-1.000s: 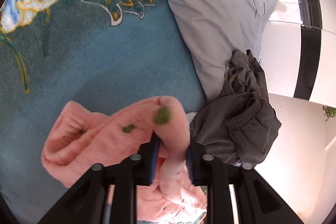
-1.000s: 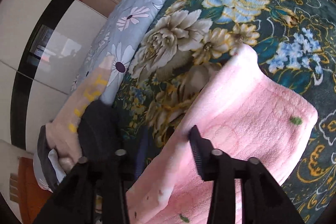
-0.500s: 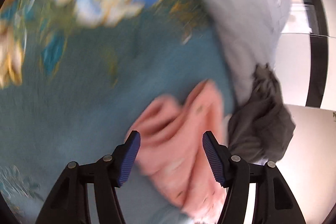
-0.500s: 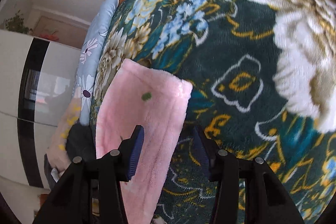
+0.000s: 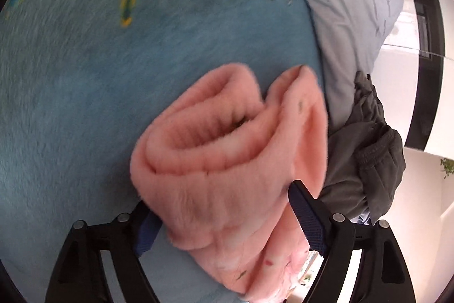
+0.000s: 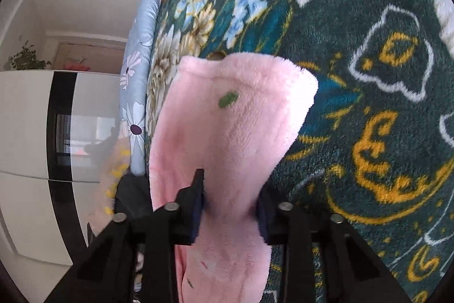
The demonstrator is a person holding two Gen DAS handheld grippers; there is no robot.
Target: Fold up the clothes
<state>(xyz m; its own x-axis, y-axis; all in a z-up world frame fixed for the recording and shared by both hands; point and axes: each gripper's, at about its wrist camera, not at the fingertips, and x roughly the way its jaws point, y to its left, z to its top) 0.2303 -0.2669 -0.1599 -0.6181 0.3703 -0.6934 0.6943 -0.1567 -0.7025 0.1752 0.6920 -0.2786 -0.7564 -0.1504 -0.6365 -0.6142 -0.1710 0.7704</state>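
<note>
Bedding formed the work surface: a plush floral blanket [image 6: 369, 75] in dark teal, gold and blue, soft and yielding under any load.

Nearest the cameras, the pink fleece garment [image 5: 227, 161] lay on that blanket, partly folded over on itself. The left gripper [image 5: 229, 220] had its jaws spread wide, straddling the thick folded bulk without visibly pinching it. The right gripper [image 6: 229, 206] had its jaws narrowed around a bunched section of the same garment [image 6: 227, 132]; the fabric filled the gap, and this was judged a grip.

Handling judgement: the fleece was light, limp and thick. It would sag wherever unsupported and spring back from a crease, but its pile gave good friction, so slipping was unlikely. Hold was best taken at a hem or corner, through all layers.

Just beyond the garment, a dark grey garment [image 5: 369, 161] lay crumpled at the blanket's edge, against a pale blue flowered pillow [image 5: 354, 19]. Farther off stood a white wardrobe with black band [image 6: 61, 127].
</note>
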